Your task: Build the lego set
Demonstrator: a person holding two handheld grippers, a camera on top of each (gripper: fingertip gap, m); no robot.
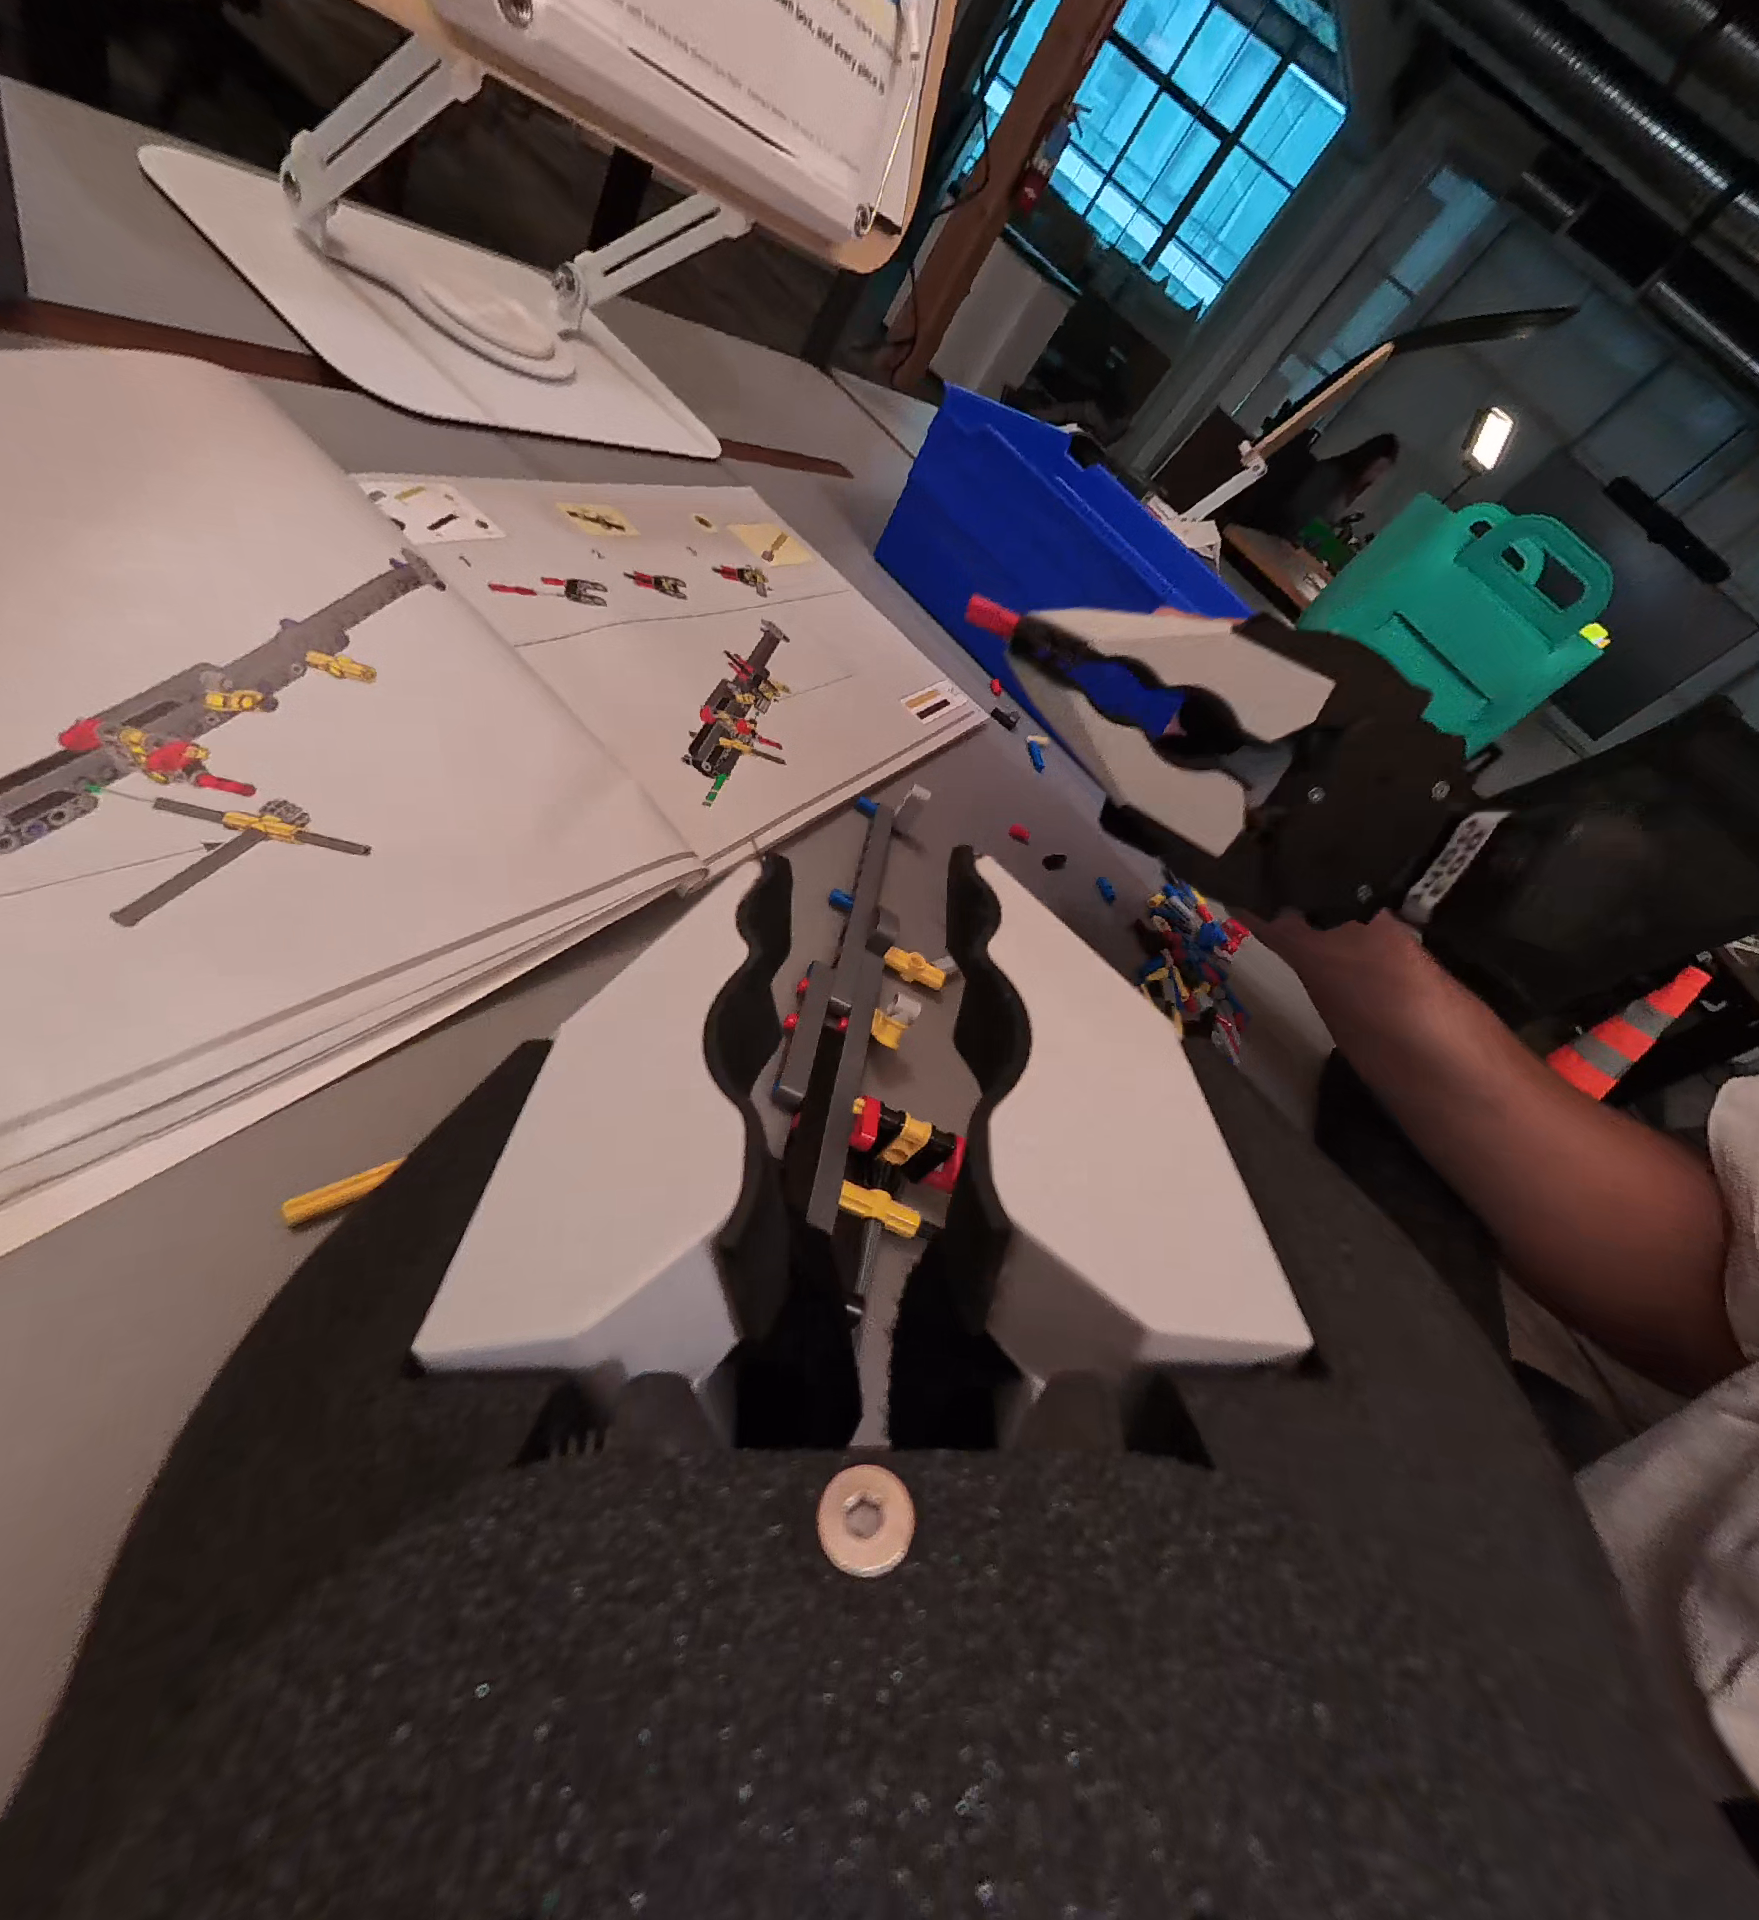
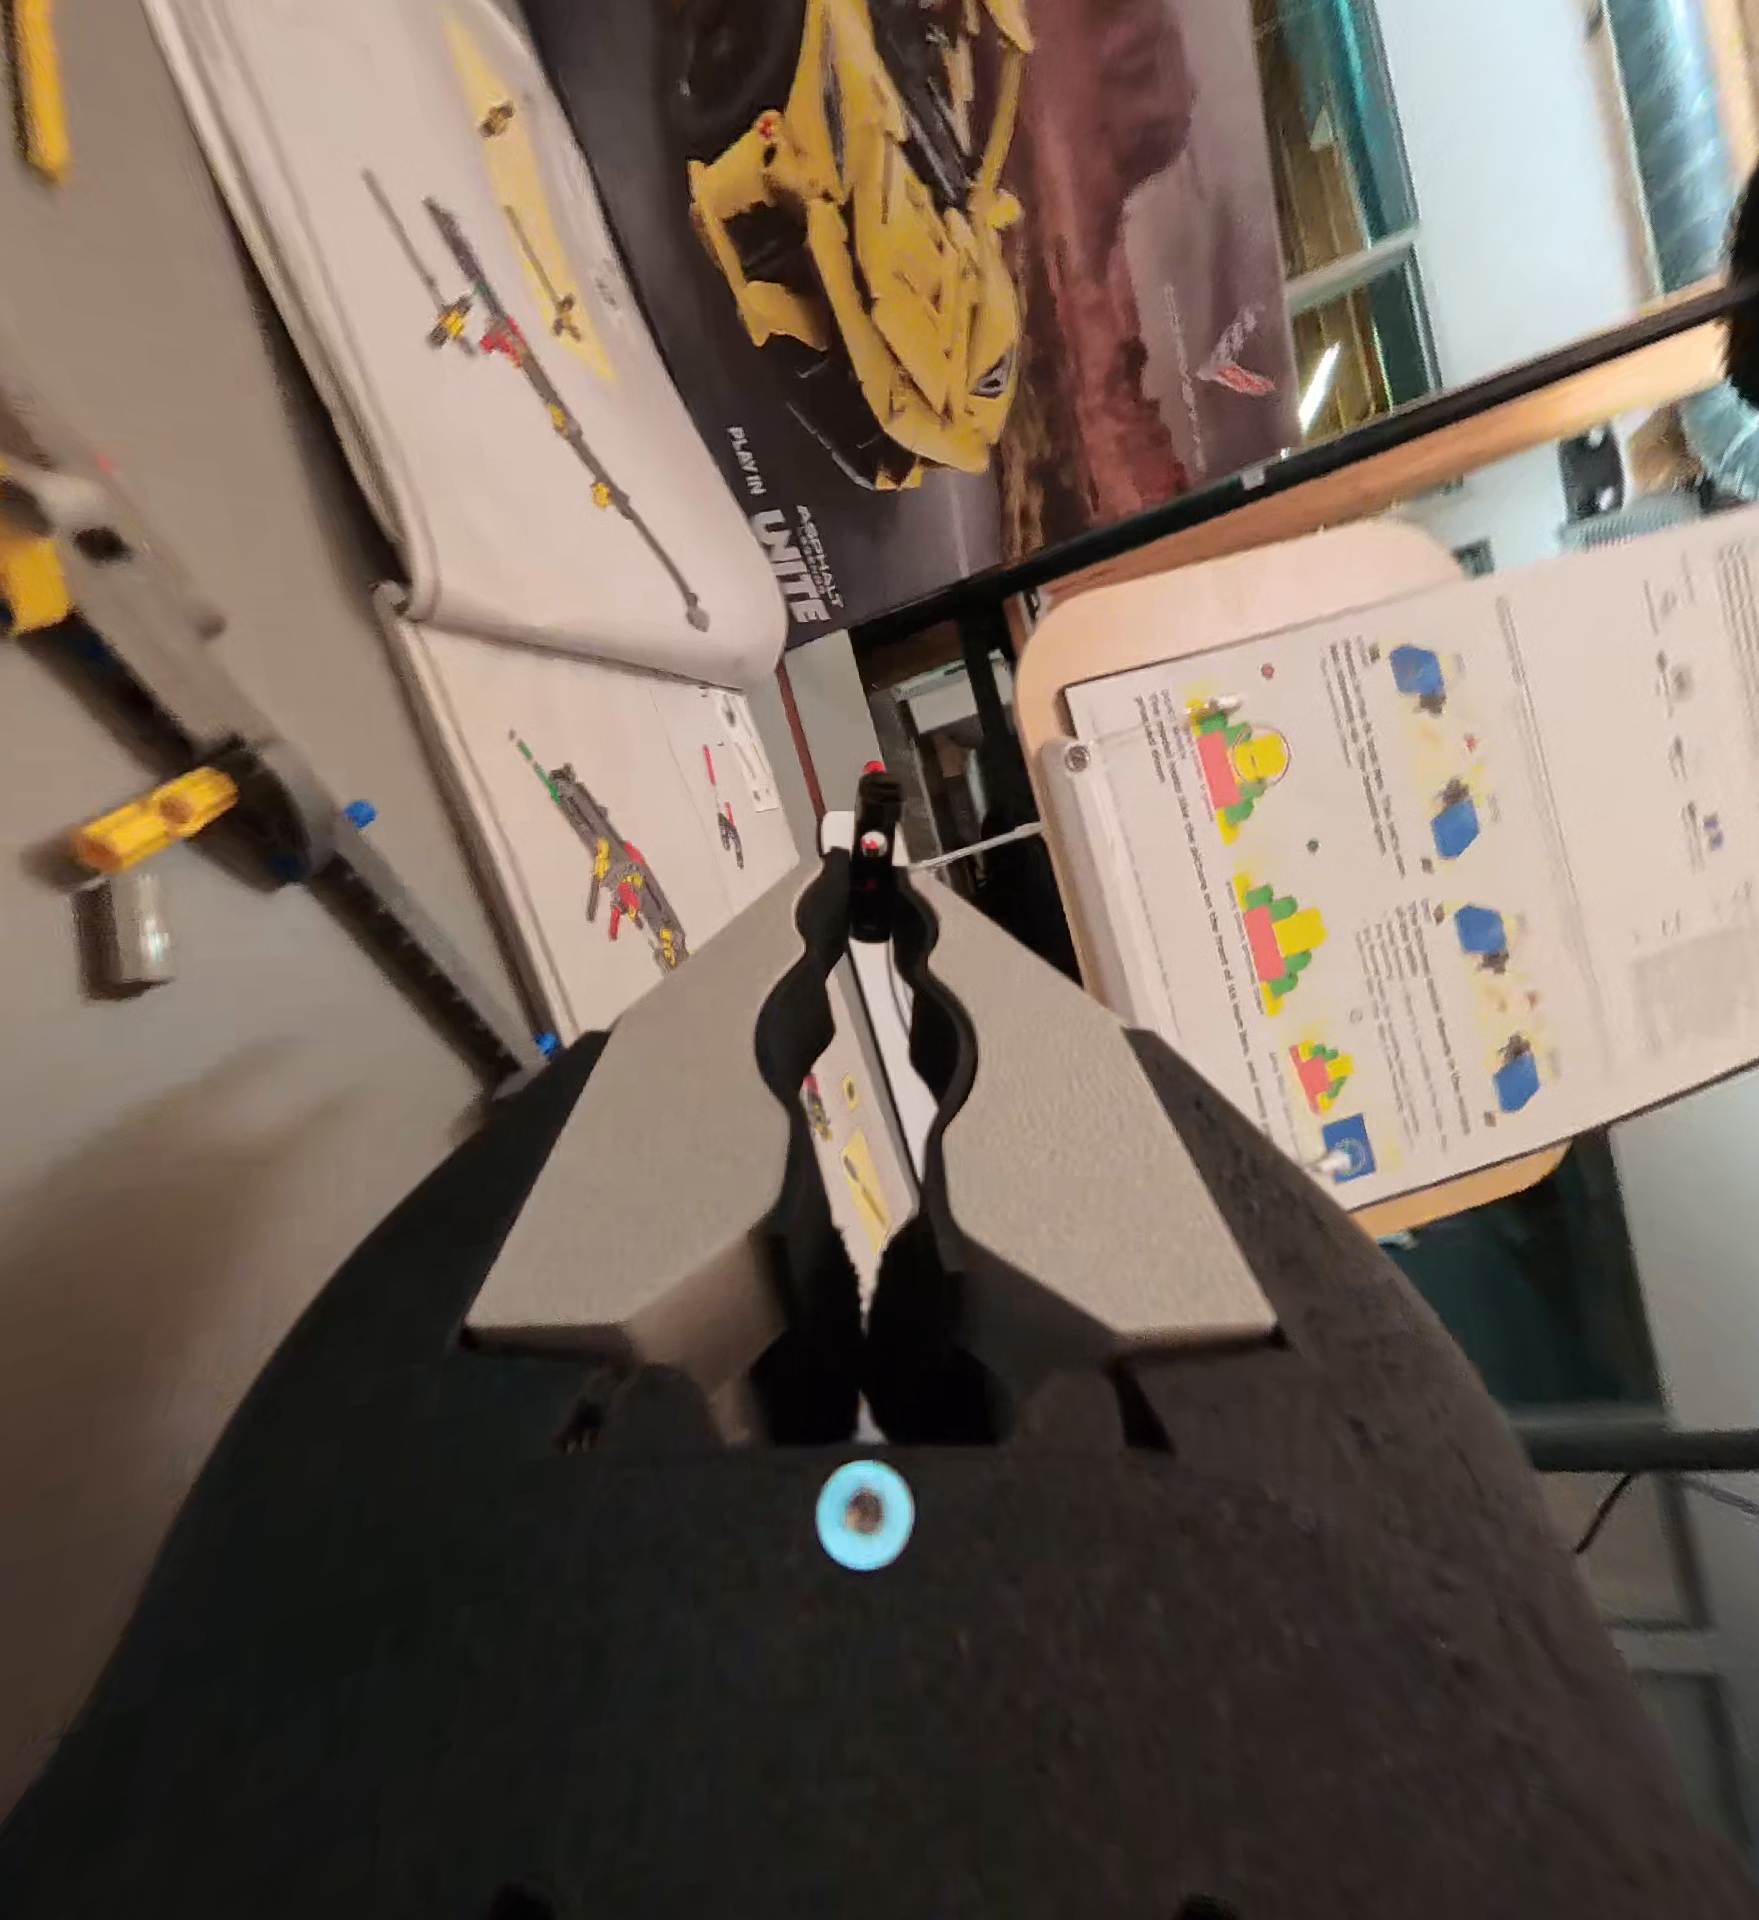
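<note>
Presently the right gripper [image 2: 862, 883] has its jaws clenched on a small black-and-red pin [image 2: 871, 842], held aloft off the desk [image 1: 127, 1403], presumably ready for insertion. The left gripper [image 1: 859, 883] has its jaws released, straddling the long grey beam assembly [image 1: 854, 1018] lying on the desk, apparently to steady it. Beyond it, the open instruction booklet [image 1: 335, 727] lies flat for reference; loose pieces [image 1: 1192, 961] lie heaped near the blue bin [image 1: 1010, 540].

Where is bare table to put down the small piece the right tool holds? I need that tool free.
Bare table lies below the open booklet, beside the yellow pin. A narrow strip lies between the booklet and the blue bin. It is crowded by the loose parts pile and around the long grey assembly.
</note>
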